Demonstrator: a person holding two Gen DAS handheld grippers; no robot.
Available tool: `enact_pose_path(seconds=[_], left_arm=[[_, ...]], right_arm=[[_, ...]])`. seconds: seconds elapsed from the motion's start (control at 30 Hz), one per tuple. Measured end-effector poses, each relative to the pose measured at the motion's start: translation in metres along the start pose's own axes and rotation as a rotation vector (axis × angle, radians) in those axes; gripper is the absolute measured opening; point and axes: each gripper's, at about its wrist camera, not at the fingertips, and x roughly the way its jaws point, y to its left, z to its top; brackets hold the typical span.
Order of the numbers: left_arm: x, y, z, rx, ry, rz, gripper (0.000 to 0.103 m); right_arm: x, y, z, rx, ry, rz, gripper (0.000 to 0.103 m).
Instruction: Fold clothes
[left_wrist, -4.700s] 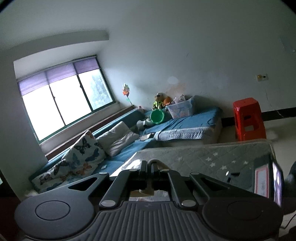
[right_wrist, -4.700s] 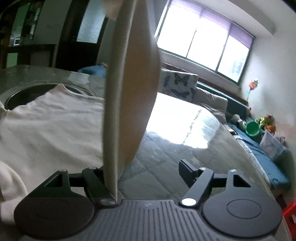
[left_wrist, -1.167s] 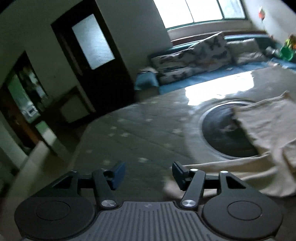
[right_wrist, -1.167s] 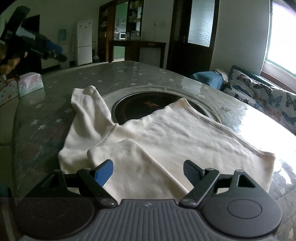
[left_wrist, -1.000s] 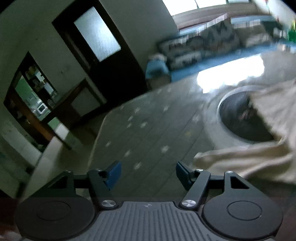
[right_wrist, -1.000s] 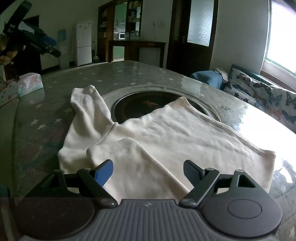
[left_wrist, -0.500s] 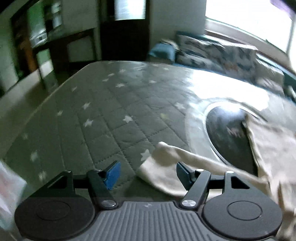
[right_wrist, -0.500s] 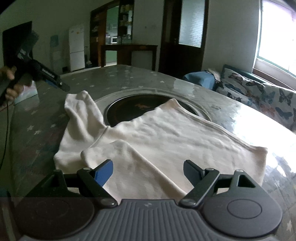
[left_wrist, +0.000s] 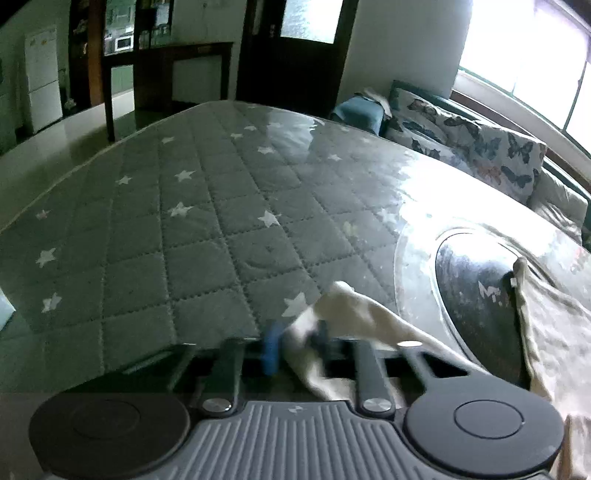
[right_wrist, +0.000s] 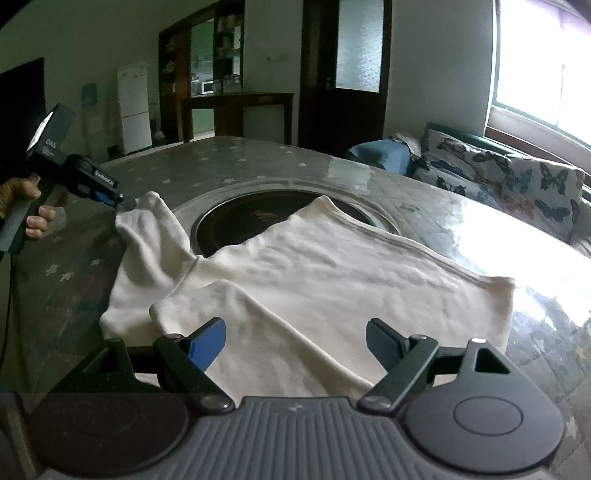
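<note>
Right, the cream top (right_wrist: 332, 273) lies spread across the lower middle of the right wrist view, its body flat on the quilted star-patterned table cover (right_wrist: 207, 162) and partly over the dark round inset (right_wrist: 258, 218) at the table's centre. 1 sleeve (right_wrist: 147, 236) stretches toward the left of the frame, the other is folded over the body in the lower left. At that far sleeve end, the left gripper (right_wrist: 127, 203) has the cuff: its jaws are closing, the cloth is between them, and the left wrist view shows the cuff (left_wrist: 314, 336) bunched between the 2 fingers at lower centre. A hand (right_wrist: 26, 206) holds that gripper at the left edge. The right gripper (right_wrist: 295, 339) hovers over the near hem, jaws wide apart, nothing in them. A butterfly-print cushion (right_wrist: 517, 184) sits at right.
</note>
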Motion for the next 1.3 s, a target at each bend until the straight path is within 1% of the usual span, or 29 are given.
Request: enact_pose_path(seconds=[0.03,0.07,0.13,0.23,0.4,0.5,0.6,0.7,0.77,0.87,0.9,0.93,1.0,1.03,1.1,1.13,1.17,1.2,1.3], left_arm=[[-0.001,0.0,0.001,-0.016,0.002,-0.02,0.01],[-0.003,-0.002,0.002,-0.022,-0.003,-0.039,0.01],[-0.016,-0.012,0.004,-0.002,-0.035,-0.083,0.009],[-0.037,-0.03,0.008,0.025,-0.077,-0.178,0.009],[-0.069,-0.065,0.014,0.073,-0.106,-0.353,0.009],[-0.086,-0.088,0.011,0.114,-0.113,-0.45,0.009],[-0.094,-0.117,0.006,0.143,-0.103,-0.558,0.009],[-0.106,-0.14,-0.006,0.196,-0.089,-0.653,0.009],[-0.109,-0.161,-0.016,0.233,-0.066,-0.718,0.009],[-0.114,-0.182,-0.035,0.288,-0.021,-0.812,0.01],[-0.115,-0.189,-0.042,0.312,-0.008,-0.831,0.011],[-0.117,-0.195,-0.049,0.344,-0.001,-0.832,0.012],[-0.118,-0.204,-0.06,0.404,0.01,-0.824,0.021],[-0.118,-0.204,-0.064,0.425,0.017,-0.818,0.03],[-0.116,-0.199,-0.069,0.458,0.022,-0.81,0.032],[-0.116,-0.196,-0.07,0.472,0.02,-0.804,0.038],[-0.116,-0.191,-0.07,0.485,0.012,-0.792,0.047],[-0.115,-0.185,-0.069,0.494,-0.002,-0.771,0.049],[-0.105,-0.169,-0.066,0.517,-0.027,-0.681,0.049]], right_arm=[[0.0,-0.001,0.0,0.007,0.003,-0.003,0.085],[0.0,-0.003,-0.001,0.014,0.005,-0.007,0.085],[0.0,-0.006,-0.002,0.03,0.01,-0.014,0.085],[0.0,-0.011,-0.004,0.059,0.014,-0.022,0.085],[-0.003,-0.018,-0.005,0.112,0.001,-0.021,0.085],[-0.006,-0.022,-0.005,0.129,-0.01,-0.024,0.085],[-0.009,-0.027,-0.006,0.151,-0.014,-0.028,0.085],[-0.011,-0.033,-0.008,0.187,-0.016,-0.025,0.085],[-0.014,-0.038,-0.011,0.219,-0.017,-0.015,0.085],[-0.017,-0.045,-0.015,0.268,-0.017,0.0,0.084],[-0.018,-0.046,-0.016,0.274,-0.014,0.001,0.084],[-0.019,-0.047,-0.017,0.279,-0.011,0.002,0.084],[-0.02,-0.048,-0.019,0.285,-0.004,0.0,0.084],[-0.02,-0.048,-0.02,0.286,0.0,-0.002,0.083],[-0.022,-0.048,-0.022,0.29,0.005,-0.003,0.081],[-0.023,-0.049,-0.023,0.294,0.005,-0.003,0.08],[-0.024,-0.049,-0.023,0.297,0.006,-0.002,0.079],[-0.026,-0.049,-0.024,0.301,0.006,-0.002,0.078],[-0.028,-0.052,-0.024,0.32,0.009,0.008,0.071]])
